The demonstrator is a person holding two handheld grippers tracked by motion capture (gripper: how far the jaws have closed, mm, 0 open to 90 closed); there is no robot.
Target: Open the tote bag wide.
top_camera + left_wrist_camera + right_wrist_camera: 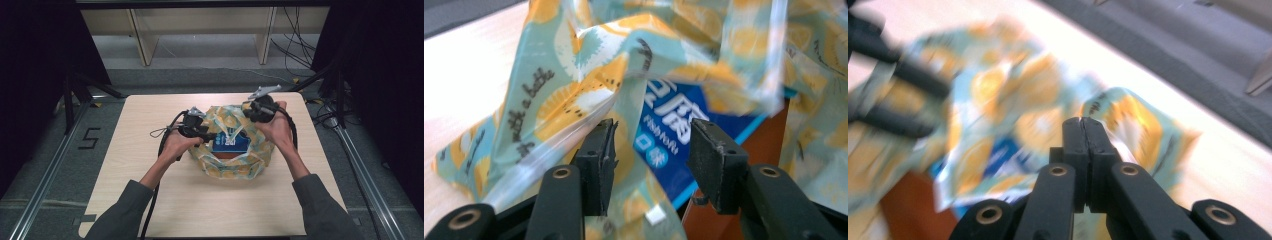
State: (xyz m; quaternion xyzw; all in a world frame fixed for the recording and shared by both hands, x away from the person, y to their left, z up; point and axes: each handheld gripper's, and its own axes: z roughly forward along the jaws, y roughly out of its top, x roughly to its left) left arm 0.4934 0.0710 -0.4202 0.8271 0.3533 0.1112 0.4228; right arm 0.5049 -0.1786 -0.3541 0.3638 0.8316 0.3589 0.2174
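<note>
— Nearest the table's front edge, what comes in?
— Two grey sleeves and bare forearms, reaching up over the pale wooden table (150, 200) toward its middle.

— And the left gripper (199, 131)?
— Its jaws stand apart, a clear gap between them. The left jaw touches a clear fold of the patterned bag (574, 95); nothing is clamped between them.

— What is that bag?
— A crinkled plastic one printed with orange slices on pale teal, lying mid-table. Inside it lies a blue packet (231, 142) with white lettering, over something reddish-brown.

— The right gripper (257, 111)?
— At the bag's far right edge, jaws pressed together. Whether they pinch the bag's film, I cannot tell; the right gripper view is blurred.

— Beyond the table?
— Grey floor, wooden legs, trailing cables
</note>
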